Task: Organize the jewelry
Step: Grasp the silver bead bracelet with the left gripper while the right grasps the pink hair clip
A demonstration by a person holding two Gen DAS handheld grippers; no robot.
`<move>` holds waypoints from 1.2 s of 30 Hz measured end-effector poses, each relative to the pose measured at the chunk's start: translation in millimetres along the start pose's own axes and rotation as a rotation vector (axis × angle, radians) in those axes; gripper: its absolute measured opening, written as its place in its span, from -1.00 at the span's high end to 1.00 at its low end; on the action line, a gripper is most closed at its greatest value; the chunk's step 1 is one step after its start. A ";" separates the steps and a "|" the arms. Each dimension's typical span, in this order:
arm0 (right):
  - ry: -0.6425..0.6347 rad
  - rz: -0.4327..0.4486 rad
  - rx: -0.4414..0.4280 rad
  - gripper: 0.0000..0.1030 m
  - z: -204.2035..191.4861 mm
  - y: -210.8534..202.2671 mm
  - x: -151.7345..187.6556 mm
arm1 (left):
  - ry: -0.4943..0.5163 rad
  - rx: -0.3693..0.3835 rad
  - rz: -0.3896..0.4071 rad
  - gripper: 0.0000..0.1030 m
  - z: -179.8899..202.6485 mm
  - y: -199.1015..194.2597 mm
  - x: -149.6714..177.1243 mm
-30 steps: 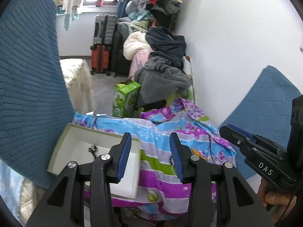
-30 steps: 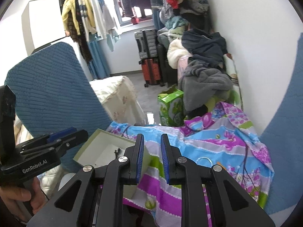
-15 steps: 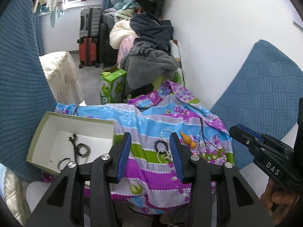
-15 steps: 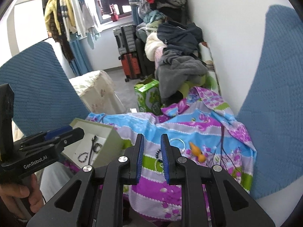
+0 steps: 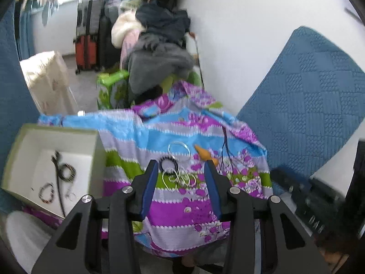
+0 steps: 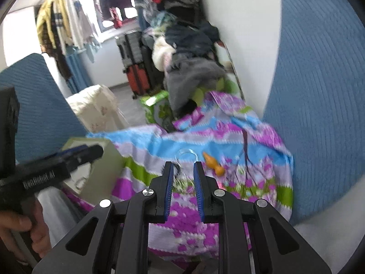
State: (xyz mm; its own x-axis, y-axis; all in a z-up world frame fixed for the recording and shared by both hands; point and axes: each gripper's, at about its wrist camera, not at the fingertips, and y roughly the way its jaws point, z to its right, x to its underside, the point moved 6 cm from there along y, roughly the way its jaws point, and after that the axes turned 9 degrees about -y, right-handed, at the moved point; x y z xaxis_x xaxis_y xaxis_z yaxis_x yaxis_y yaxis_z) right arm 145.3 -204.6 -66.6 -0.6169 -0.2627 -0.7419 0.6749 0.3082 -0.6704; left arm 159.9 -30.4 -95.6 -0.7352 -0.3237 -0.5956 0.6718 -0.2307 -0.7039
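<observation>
A colourful striped cloth point(image 5: 182, 205) covers a small table. On it lie a black bead bracelet point(image 5: 168, 163), silver chain loops point(image 5: 180, 179), a clear bangle point(image 5: 179, 148), an orange pendant point(image 5: 205, 155) and a dark cord point(image 5: 224, 155). A pale green box point(image 5: 13, 146) at the left holds several bracelets point(image 5: 66, 172). My left gripper point(image 5: 181, 171) is open and empty above the bracelets on the cloth. My right gripper point(image 6: 183, 171) is open a little, empty, above the cloth point(image 6: 205, 137) near the orange pendant point(image 6: 213, 161). The view is blurred.
Blue cushions stand at the left point(image 5: 9, 80) and right point(image 5: 308, 96) of the table. A white wall point(image 5: 239, 34) is behind. Beyond are a clothes pile point(image 5: 159, 45), suitcases point(image 5: 89, 34), a green bag point(image 5: 111, 89) and a cream-covered stand point(image 5: 48, 77).
Both grippers have tipped down and moved in toward the cloth, so the jewelry on it and in the box has come into view. The right gripper has opened slightly.
</observation>
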 end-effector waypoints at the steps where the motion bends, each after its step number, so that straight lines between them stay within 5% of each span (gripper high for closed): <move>1: 0.015 -0.008 -0.002 0.68 3.0 4.7 7.4 | 0.000 0.008 -0.003 0.17 0.7 4.7 2.1; 10: 0.004 -0.026 0.053 0.57 32.5 50.2 48.6 | -0.002 0.037 -0.077 0.17 8.5 60.3 24.3; 23: -0.047 -0.129 -0.044 0.57 63.0 122.6 77.6 | -0.055 0.047 -0.183 0.22 -0.6 133.7 51.7; 36: -0.116 -0.204 -0.111 0.50 67.5 175.7 85.0 | -0.053 -0.095 -0.233 0.41 -18.5 192.0 67.4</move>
State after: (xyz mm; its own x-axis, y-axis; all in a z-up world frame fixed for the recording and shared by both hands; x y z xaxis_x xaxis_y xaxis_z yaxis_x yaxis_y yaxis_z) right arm 238.7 -234.5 -248.4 -0.6806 -0.4310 -0.5924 0.4892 0.3346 -0.8054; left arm 237.7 -79.5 -278.1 -0.8615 -0.3202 -0.3940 0.4717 -0.2178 -0.8544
